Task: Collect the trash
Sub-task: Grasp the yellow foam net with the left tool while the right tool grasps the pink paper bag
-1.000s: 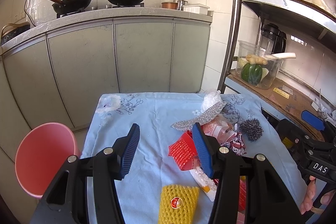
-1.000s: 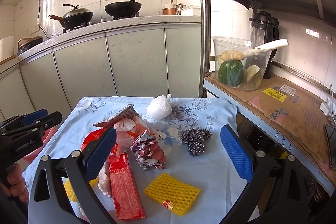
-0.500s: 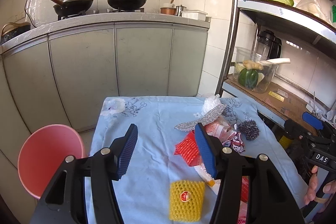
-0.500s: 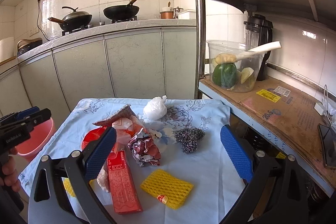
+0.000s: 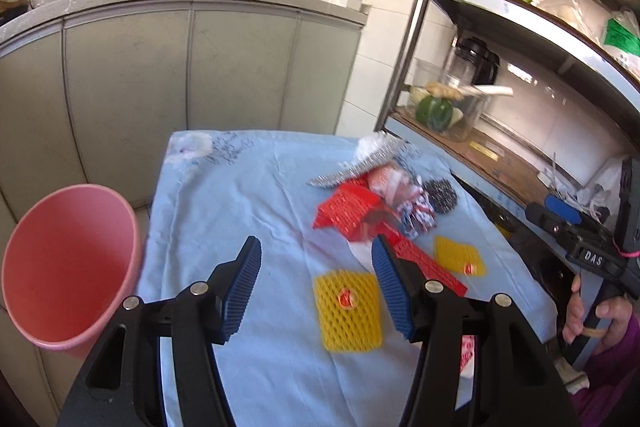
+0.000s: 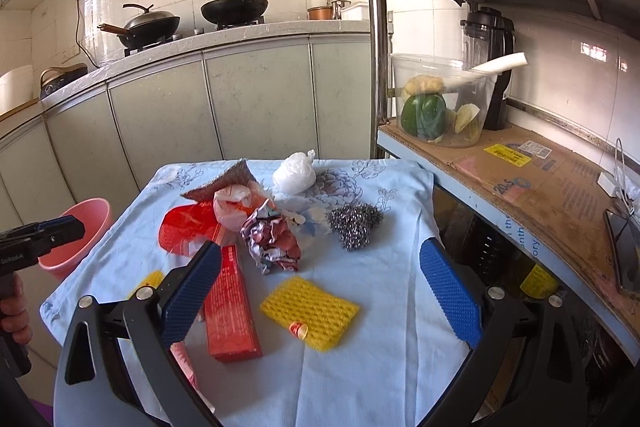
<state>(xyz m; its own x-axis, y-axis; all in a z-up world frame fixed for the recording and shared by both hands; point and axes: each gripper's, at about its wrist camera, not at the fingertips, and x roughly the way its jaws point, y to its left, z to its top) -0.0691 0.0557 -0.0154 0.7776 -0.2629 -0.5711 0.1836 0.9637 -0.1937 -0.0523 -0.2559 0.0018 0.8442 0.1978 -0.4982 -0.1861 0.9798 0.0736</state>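
Two grippers hang over the cloth-covered table [image 6: 400, 367], both with jaws spread and nothing between them. The left gripper [image 5: 316, 291] is aimed down at the near yellow foam net [image 5: 347, 311], which lies flat just past its fingertips; I'd guess that is the first piece it means to take. The right gripper [image 6: 320, 295] frames the other yellow foam net [image 6: 310, 311] beside the red carton [image 6: 230, 307]. The rest of the trash sits heaped farther back: crumpled wrapper [image 6: 272, 241], steel wool [image 6: 354, 223], white bag [image 6: 294, 173]. The pink bin [image 5: 68, 267] waits off the table's left edge, mouth tipped toward us, handy for dropping.
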